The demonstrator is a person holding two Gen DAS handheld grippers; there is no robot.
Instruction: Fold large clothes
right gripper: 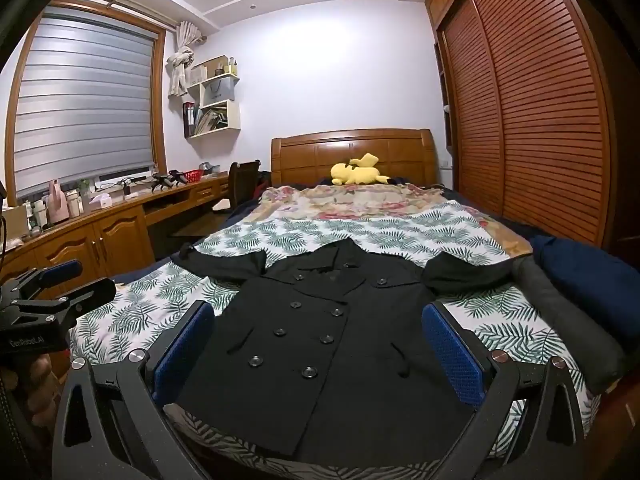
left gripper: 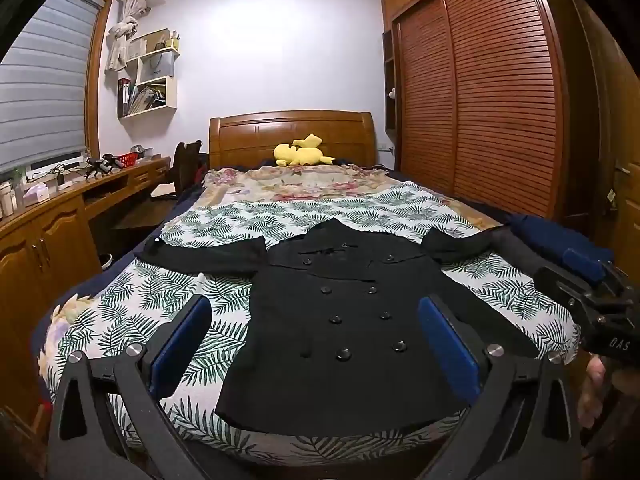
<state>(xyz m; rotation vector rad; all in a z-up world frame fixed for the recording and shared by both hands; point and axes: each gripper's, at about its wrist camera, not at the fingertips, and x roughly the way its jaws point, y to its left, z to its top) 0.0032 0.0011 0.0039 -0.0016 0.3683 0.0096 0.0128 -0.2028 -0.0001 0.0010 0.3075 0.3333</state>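
A black double-breasted coat (left gripper: 340,320) lies flat, front up, on the leaf-print bedspread (left gripper: 280,220), with both sleeves spread out to the sides. It also shows in the right wrist view (right gripper: 332,340). My left gripper (left gripper: 314,312) is open and empty, held above the coat's lower half near the foot of the bed. My right gripper (right gripper: 318,320) is open and empty too, beside the left one. The right gripper also shows at the right edge of the left wrist view (left gripper: 600,300), and the left gripper at the left edge of the right wrist view (right gripper: 48,292).
A dark grey roll (right gripper: 568,320) and a navy bundle (right gripper: 592,276) lie on the bed's right side. A yellow plush toy (left gripper: 300,152) lies by the wooden headboard (left gripper: 292,132). A desk with cabinets (right gripper: 100,232) runs along the left; a slatted wardrobe (left gripper: 480,100) stands on the right.
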